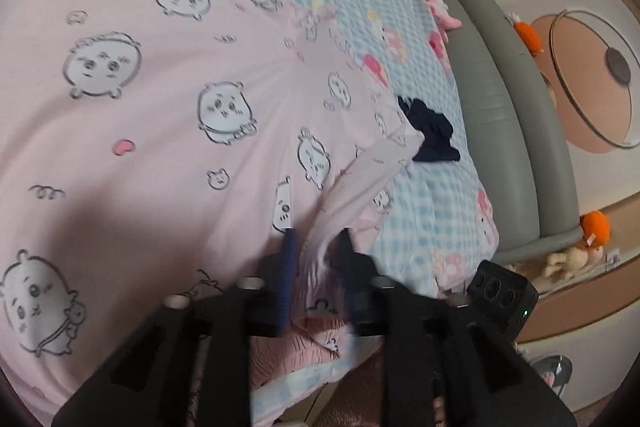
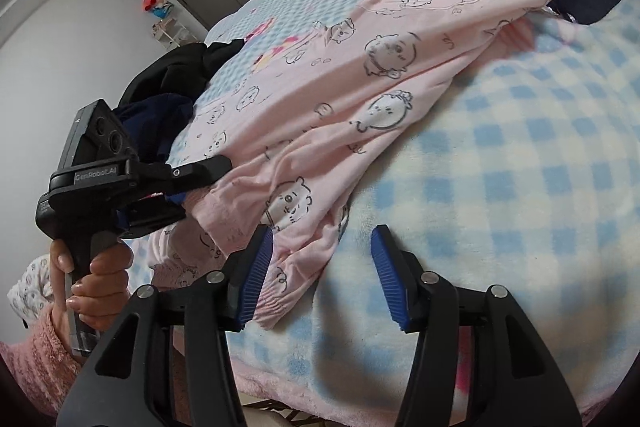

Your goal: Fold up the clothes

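A pink garment (image 1: 168, 115) printed with cartoon faces lies spread over the bed. My left gripper (image 1: 318, 247) is shut on a bunched fold of it near the bed's near edge, and the fabric pulls up into ridges toward the blue pads. In the right wrist view the same pink garment (image 2: 340, 87) runs diagonally across the blanket, with the left gripper (image 2: 204, 183) clamped on its edge at the left. My right gripper (image 2: 322, 267) stands open, its left pad (image 2: 256, 275) beside the garment's gathered cuff and nothing held between the pads.
A blue checked blanket (image 2: 520, 147) covers the bed. A navy garment (image 1: 432, 135) lies at the pink one's far end, and a dark pile of clothes (image 2: 180, 75) sits at the left. A grey bed frame (image 1: 492, 107), a round glass table (image 1: 592, 75) and plush toys (image 1: 596, 223) are alongside.
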A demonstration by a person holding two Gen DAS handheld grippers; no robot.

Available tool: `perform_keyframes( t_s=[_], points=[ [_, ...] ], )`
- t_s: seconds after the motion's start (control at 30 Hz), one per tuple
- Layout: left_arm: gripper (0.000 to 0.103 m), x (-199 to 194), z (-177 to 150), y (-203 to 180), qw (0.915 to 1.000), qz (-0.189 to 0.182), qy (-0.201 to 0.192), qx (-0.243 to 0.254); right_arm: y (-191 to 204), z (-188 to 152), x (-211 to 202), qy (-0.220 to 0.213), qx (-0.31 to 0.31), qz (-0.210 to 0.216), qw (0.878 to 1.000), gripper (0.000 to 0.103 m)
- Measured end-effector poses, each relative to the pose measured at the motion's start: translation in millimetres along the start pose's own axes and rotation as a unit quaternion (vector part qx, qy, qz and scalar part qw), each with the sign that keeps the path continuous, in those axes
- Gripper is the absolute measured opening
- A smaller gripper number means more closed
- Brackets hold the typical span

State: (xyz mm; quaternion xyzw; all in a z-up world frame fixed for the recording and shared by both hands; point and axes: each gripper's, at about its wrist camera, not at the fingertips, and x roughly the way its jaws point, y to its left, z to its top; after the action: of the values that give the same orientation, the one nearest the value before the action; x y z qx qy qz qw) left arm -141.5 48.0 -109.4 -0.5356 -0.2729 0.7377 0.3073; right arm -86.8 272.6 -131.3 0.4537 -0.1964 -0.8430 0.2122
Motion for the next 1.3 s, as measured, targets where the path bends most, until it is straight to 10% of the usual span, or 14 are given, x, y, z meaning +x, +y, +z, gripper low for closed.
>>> perform_keyframes(
  t_s=[0.13, 0.2, 0.27, 1.17, 1.3],
  points=[
    [0.049, 7.3, 1.9, 1.1, 0.9998, 0.002, 0.019, 0.009, -0.3, 1.2, -1.3, -0.006, 0.004, 0.003, 1.0, 0.054],
    [0.013, 18.2, 0.2, -4.9, 0.9986, 0.032, 0.036, 0.023, 4.4, -0.1, -0.7, -0.003, -0.007, -0.013, 1.0, 0.054],
    [0.011, 26.9, -2.6, -9.0, 0.9967, 0.06, 0.046, 0.03, 12.0, -2.6, -0.2, -0.001, -0.027, -0.034, 0.999, 0.054],
    [0.009, -128.3, -47.0, 60.8, 0.989, 0.061, -0.124, -0.053, 80.6, 12.4, 34.1, 0.069, -0.052, -0.008, 0.996, 0.057],
    [0.009, -124.2, -72.1, 70.1, 0.9862, 0.086, -0.125, -0.066, 96.3, 1.0, 56.9, 0.093, -0.115, -0.07, 0.986, 0.057]
  ],
)
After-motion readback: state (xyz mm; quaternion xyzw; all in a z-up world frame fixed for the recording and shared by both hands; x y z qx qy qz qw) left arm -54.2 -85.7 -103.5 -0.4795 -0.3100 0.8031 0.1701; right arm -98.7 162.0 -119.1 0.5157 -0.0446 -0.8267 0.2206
